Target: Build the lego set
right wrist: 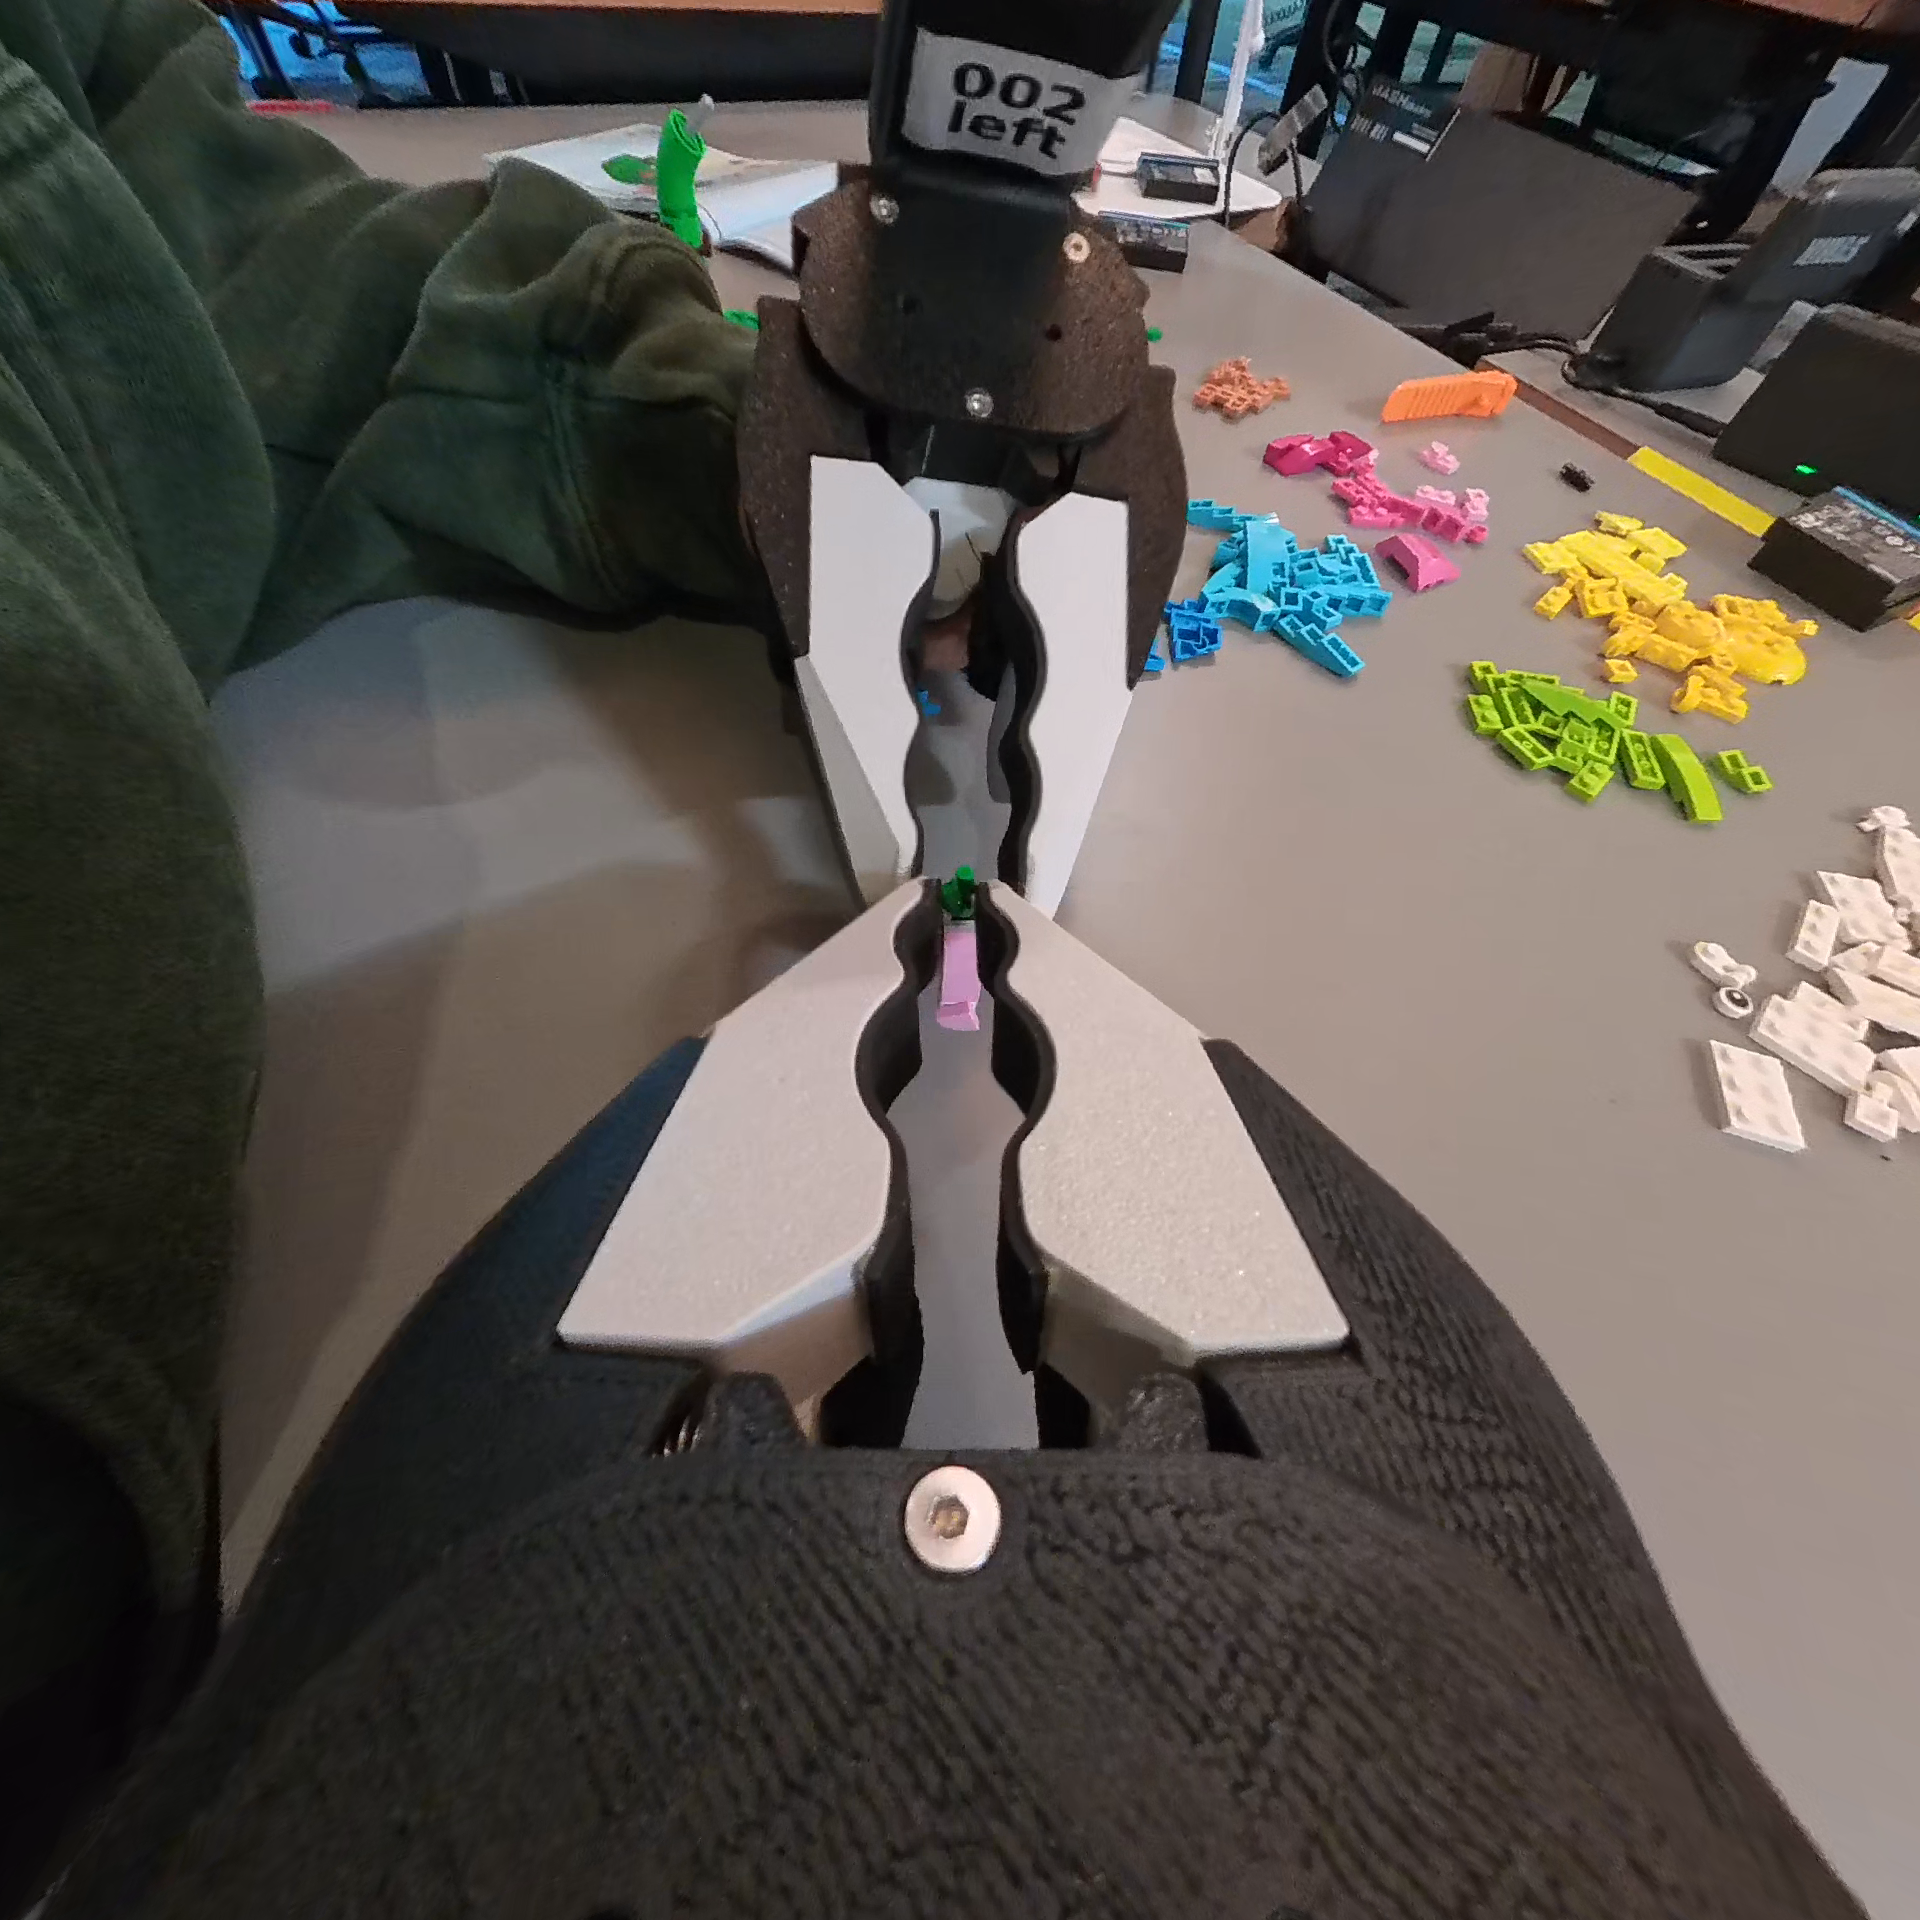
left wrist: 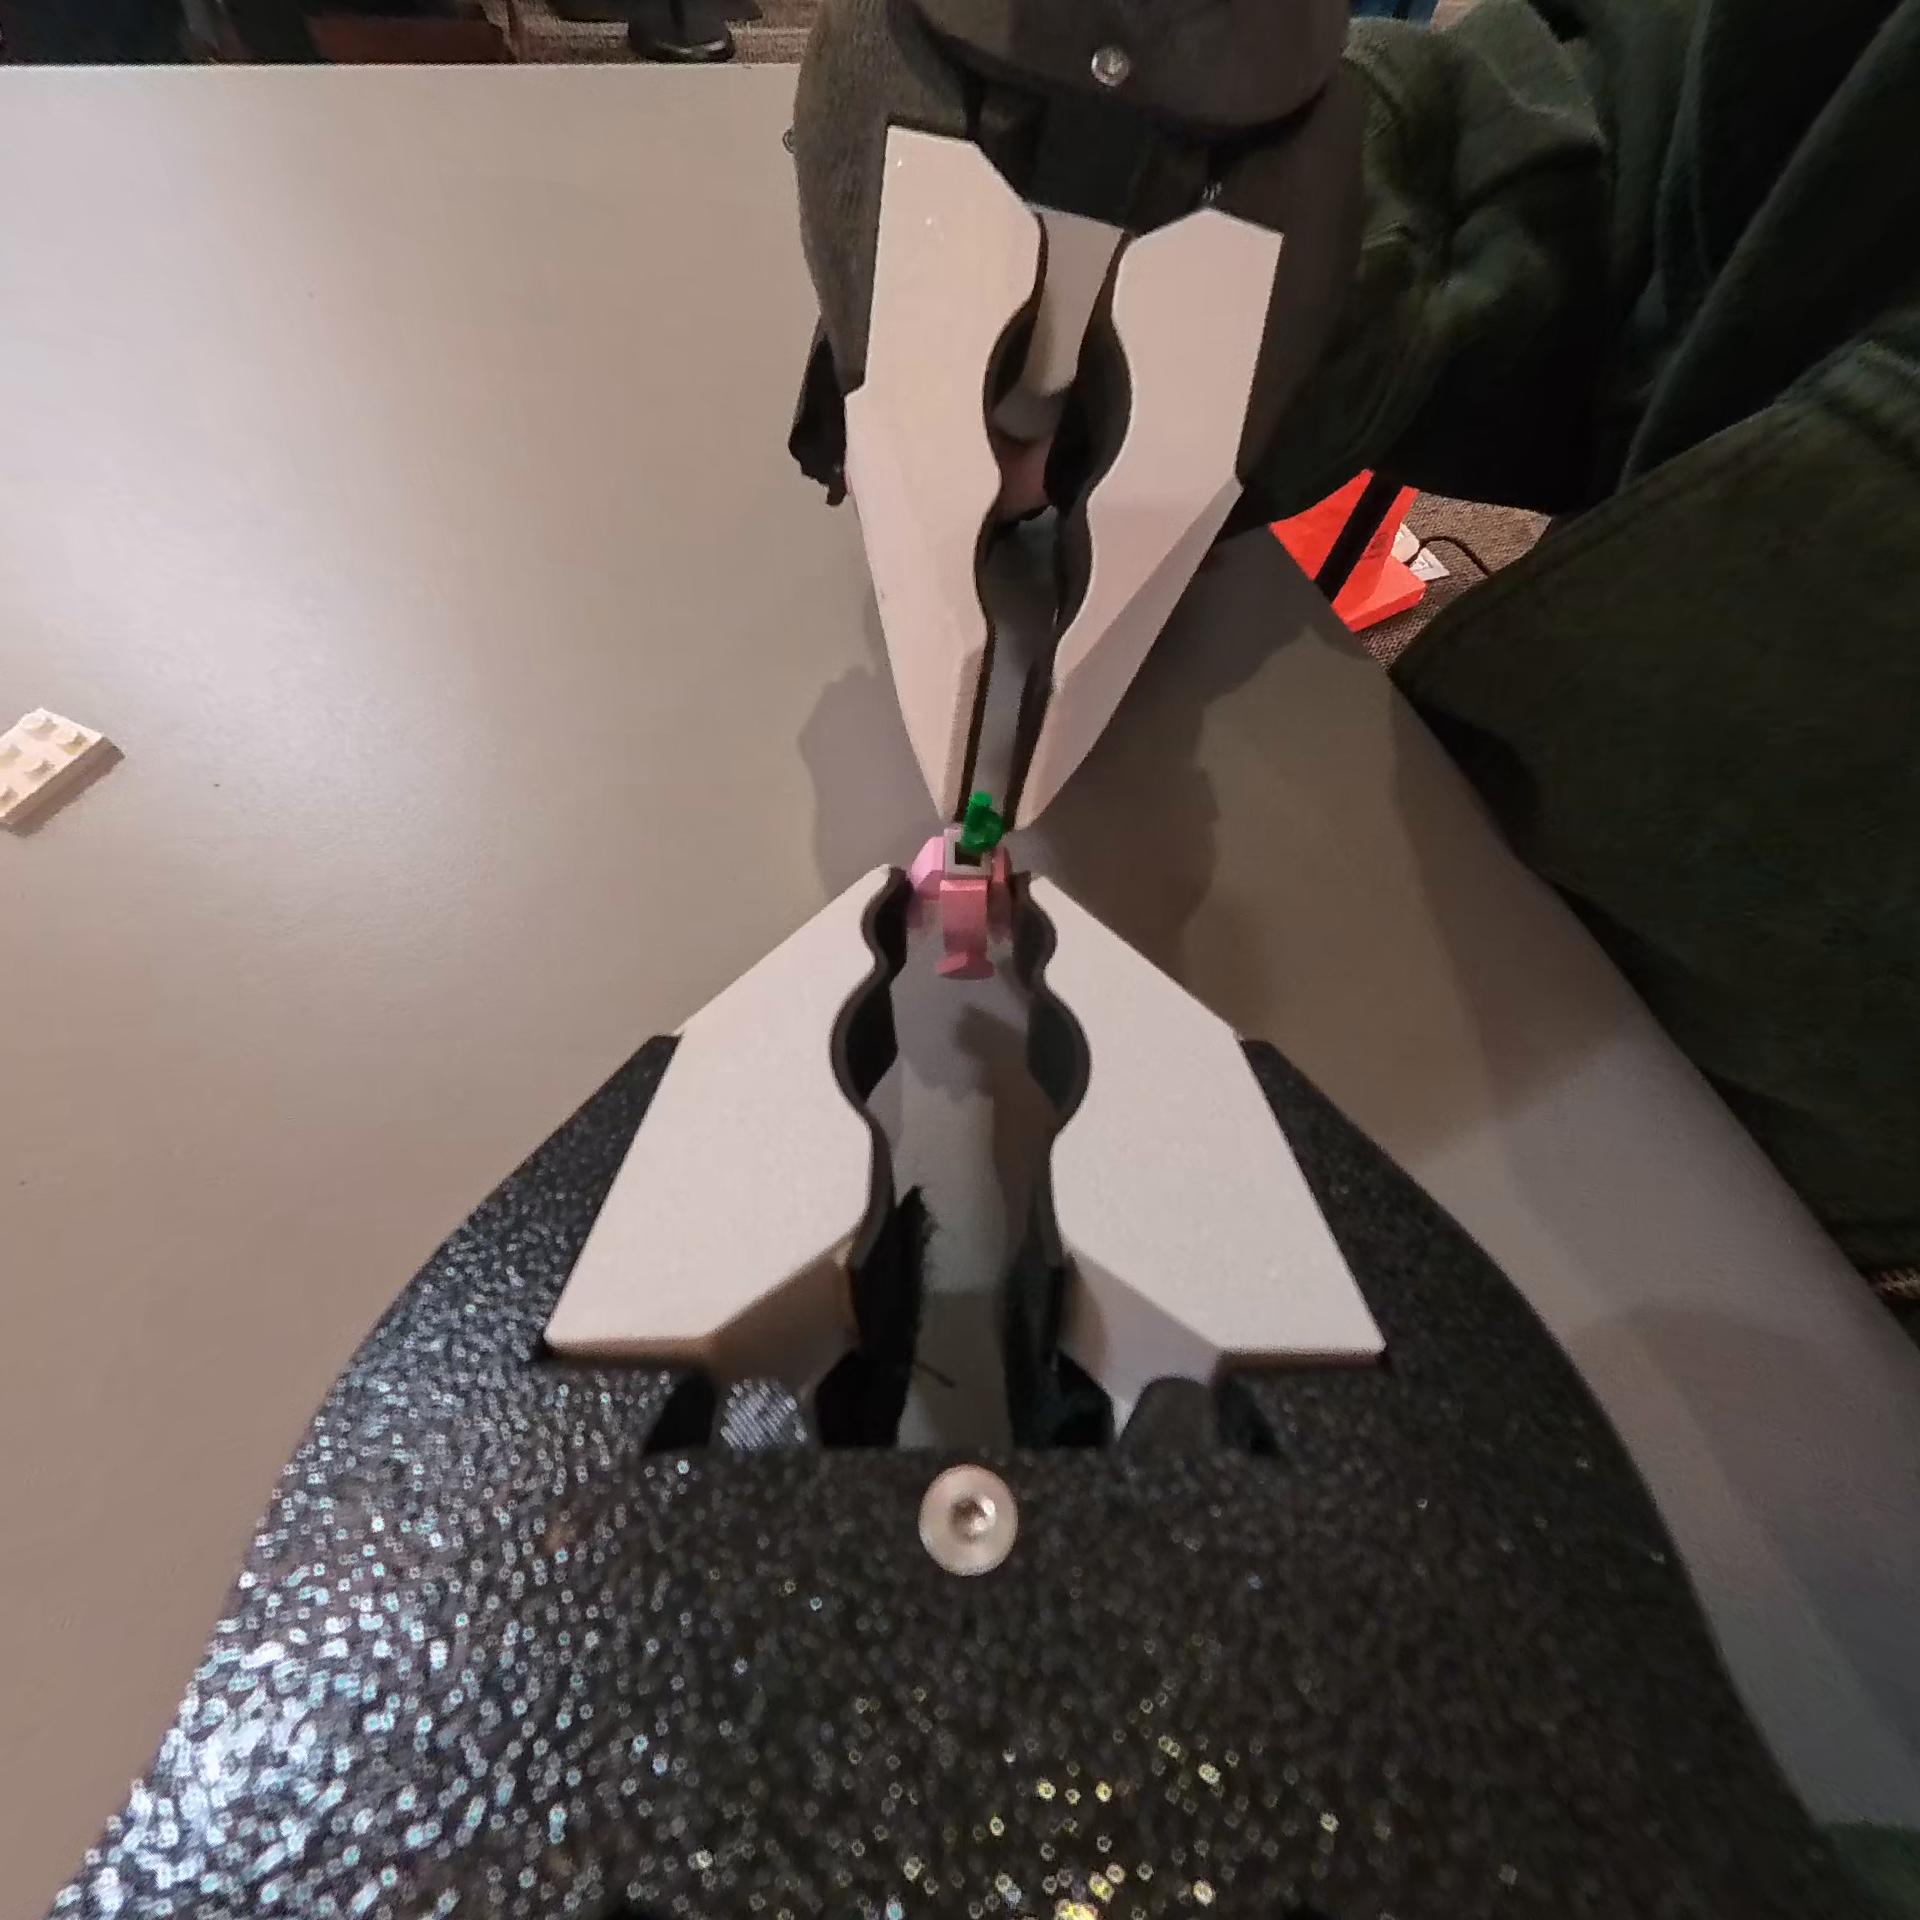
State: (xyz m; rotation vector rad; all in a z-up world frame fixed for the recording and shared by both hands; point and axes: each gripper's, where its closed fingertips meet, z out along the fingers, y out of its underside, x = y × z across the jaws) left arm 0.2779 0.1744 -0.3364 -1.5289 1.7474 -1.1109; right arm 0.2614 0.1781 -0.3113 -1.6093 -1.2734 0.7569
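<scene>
In the left wrist view my left gripper (left wrist: 961, 883) is shut on a small pink lego assembly (left wrist: 961, 914), held above the grey table (left wrist: 416, 468). My right gripper (left wrist: 987, 816) comes in from the far side, tips meeting the left's, and is shut on a tiny dark green piece (left wrist: 980, 821) that touches the top of the pink assembly. In the right wrist view my right gripper (right wrist: 956, 896) shows the green piece (right wrist: 958, 891) at its tips, the pink assembly (right wrist: 958, 982) hanging in the gap below. The left gripper's fingers (right wrist: 1070, 675) face it.
A white plate (left wrist: 47, 764) lies at the far left. Sorted lego piles lie to the right: blue (right wrist: 1288, 603), magenta (right wrist: 1392, 499), yellow (right wrist: 1662, 613), lime (right wrist: 1590, 727), white (right wrist: 1849, 997). An orange tool (right wrist: 1449, 397) and a booklet (right wrist: 748, 187) lie farther back. A green sleeve (right wrist: 468, 416) fills the left. Both grippers' tips are close together, under 4 cm apart. The white plate (left wrist: 47, 764) is about 15 cm from my left fingertips. It turns up in the right wrist view (right wrist: 1735, 1094) as well.
</scene>
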